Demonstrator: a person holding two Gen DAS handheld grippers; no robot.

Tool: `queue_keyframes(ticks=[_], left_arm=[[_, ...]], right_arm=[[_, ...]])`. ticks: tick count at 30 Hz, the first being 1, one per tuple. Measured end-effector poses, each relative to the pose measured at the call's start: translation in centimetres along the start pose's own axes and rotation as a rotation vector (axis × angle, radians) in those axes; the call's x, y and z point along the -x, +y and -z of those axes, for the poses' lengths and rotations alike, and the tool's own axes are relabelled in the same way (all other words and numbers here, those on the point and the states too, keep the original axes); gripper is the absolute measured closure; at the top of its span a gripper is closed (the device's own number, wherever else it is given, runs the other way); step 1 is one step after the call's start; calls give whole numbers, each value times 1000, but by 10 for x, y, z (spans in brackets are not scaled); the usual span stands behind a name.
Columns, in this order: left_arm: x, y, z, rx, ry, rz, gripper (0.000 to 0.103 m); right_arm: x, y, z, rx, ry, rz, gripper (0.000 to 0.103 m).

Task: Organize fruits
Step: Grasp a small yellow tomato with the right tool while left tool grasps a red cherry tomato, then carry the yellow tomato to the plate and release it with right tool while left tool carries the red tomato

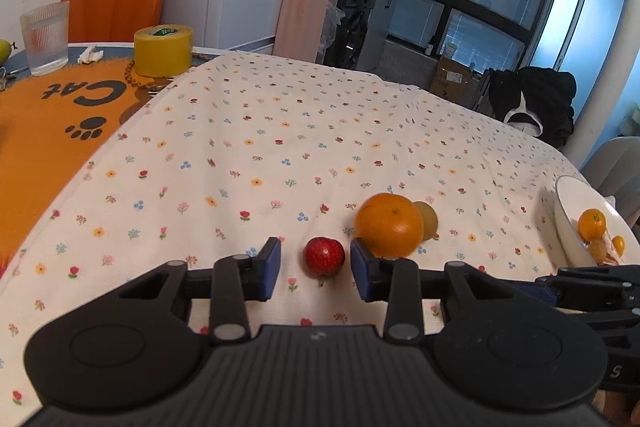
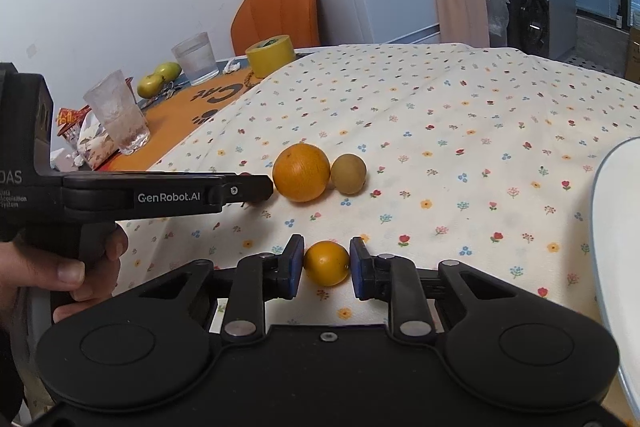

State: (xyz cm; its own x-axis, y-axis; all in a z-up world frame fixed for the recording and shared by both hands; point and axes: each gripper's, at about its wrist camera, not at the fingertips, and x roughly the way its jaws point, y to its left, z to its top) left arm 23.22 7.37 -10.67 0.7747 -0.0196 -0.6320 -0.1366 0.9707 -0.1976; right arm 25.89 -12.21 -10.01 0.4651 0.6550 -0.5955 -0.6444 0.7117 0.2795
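Observation:
A red strawberry (image 1: 324, 257) lies on the flowered tablecloth between the blue pads of my left gripper (image 1: 316, 265), which is open with a gap on each side of the fruit. Just right of it sit a large orange (image 1: 390, 225) and a small brownish-yellow round fruit (image 1: 427, 221). My right gripper (image 2: 326, 267) is shut on a small orange (image 2: 326, 263), low over the cloth. The large orange (image 2: 301, 171) and the brownish fruit (image 2: 349, 174) lie beyond it. The left gripper (image 2: 256, 187) shows side-on, hiding most of the strawberry. A white plate (image 1: 568, 223) at the right holds small oranges (image 1: 592, 225).
At the far left, on an orange cat mat (image 1: 52, 123), stand a yellow tape roll (image 1: 163, 51) and a ribbed glass (image 1: 45, 39). Two green fruits (image 2: 158, 79), a second glass (image 2: 120, 119) and wrappers are there too. The plate's rim (image 2: 612, 227) is close on the right.

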Motion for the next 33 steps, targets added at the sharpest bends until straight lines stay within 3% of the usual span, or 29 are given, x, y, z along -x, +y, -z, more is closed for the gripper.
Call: queue_keyframes(ticks=[4, 33], left_arm=[[-1, -2, 0, -5, 8, -1, 82], [63, -55, 5, -70, -82, 82, 82]], right_arm=[[4, -3, -1, -8, -11, 6, 80], [86, -22, 13, -56, -151, 106, 80]])
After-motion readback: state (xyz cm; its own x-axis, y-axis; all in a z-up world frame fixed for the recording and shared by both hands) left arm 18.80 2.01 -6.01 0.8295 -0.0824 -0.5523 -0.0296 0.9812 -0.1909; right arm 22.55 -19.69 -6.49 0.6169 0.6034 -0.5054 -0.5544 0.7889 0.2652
